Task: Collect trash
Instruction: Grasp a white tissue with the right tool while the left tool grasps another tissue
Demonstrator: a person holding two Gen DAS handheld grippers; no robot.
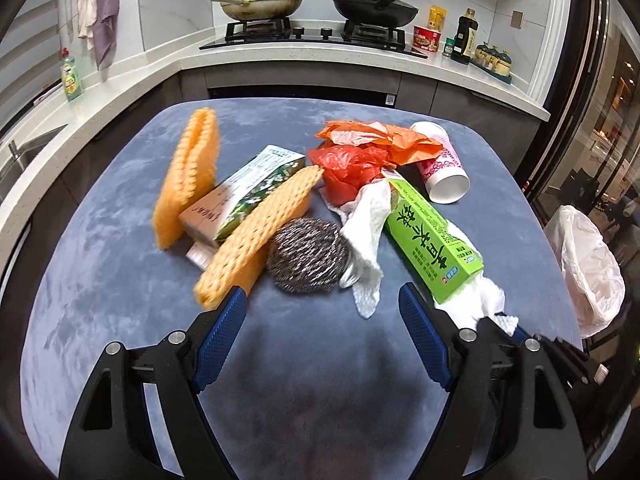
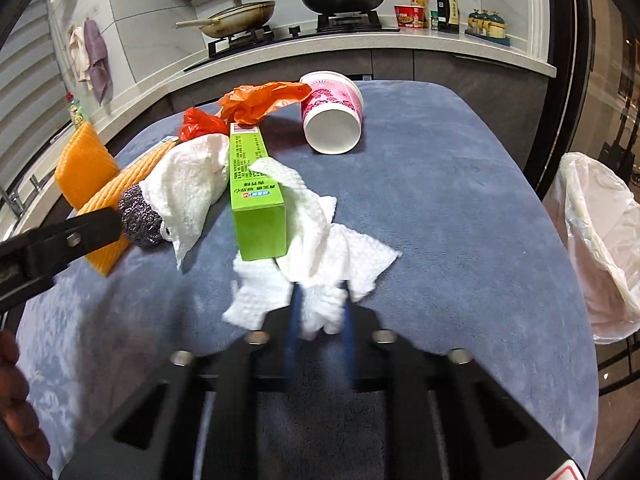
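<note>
A pile of items lies on the blue table (image 1: 120,280). My right gripper (image 2: 320,300) is shut on a crumpled white paper towel (image 2: 320,256) that lies under the green box (image 2: 256,200). My left gripper (image 1: 322,304) is open and empty, just in front of the steel scourer (image 1: 306,254). Orange sponges (image 1: 256,236), a flowered carton (image 1: 244,192), red and orange plastic bags (image 1: 360,156), a second white paper towel (image 1: 366,240) and a tipped pink paper cup (image 1: 442,168) lie around it. The left gripper's arm (image 2: 60,240) shows in the right wrist view.
A bin lined with a white bag (image 2: 600,240) stands to the right of the table; it also shows in the left wrist view (image 1: 588,264). Behind is a counter (image 1: 280,56) with a stove, two pans, bottles and a sink at the left.
</note>
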